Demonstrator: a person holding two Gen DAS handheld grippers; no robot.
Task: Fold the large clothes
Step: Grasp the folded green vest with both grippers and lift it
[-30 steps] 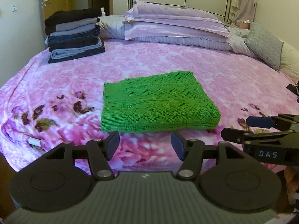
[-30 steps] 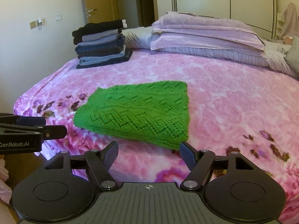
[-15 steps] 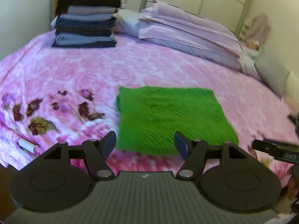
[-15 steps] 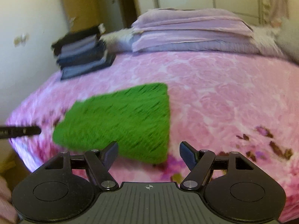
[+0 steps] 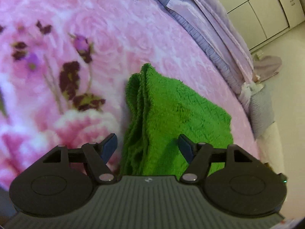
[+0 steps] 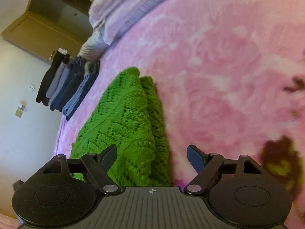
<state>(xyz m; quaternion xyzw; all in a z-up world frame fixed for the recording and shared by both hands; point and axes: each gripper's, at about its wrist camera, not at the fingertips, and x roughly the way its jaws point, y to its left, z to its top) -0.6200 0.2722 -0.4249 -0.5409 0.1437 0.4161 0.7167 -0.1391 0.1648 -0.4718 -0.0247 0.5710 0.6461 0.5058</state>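
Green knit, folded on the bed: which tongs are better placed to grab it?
Neither clearly: left tongs and right tongs both stand open astride a stacked edge of the green knit. Probably use both.

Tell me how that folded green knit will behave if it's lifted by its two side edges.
The green knit is probably floppy: soft stacked layers show along its edge, so the middle would likely sag. The layers may slide apart unless all are pinched. It looks light and unlikely to slip on the fuzzy pink blanket.

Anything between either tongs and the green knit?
Nothing visible. The left tongs and right tongs both stand open at opposite edges of the folded green knit sweater on the pink floral bedspread; neither grips it yet.
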